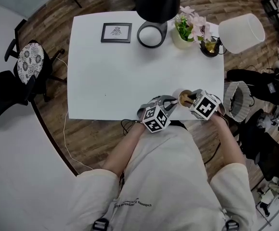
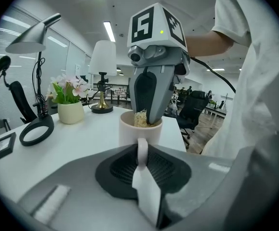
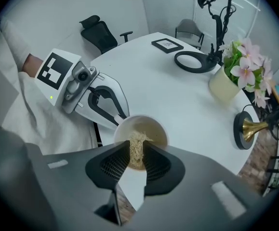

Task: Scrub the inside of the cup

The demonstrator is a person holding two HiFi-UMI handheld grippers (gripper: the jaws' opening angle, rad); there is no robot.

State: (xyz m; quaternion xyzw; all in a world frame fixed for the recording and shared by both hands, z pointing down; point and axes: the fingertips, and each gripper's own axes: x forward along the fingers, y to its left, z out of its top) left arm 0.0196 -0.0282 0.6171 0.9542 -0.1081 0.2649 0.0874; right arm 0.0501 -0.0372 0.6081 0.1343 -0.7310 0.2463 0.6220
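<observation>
- The left claw is clamped on the looped handle of the cup, a smooth, pale ceramic cylinder standing near the front edge of the white desk; it should hold firm against twisting.
- The right claw, pinched tight on a coarse, straw-coloured fibrous scrubber, points down into the cup; press against the wall and sweep round.

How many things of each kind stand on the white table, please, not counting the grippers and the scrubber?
Lamps: 2 (black desk lamp, white-shaded lamp)
Picture frame: 1
Potted flowers: 1
Cup: 1
Total: 5
</observation>
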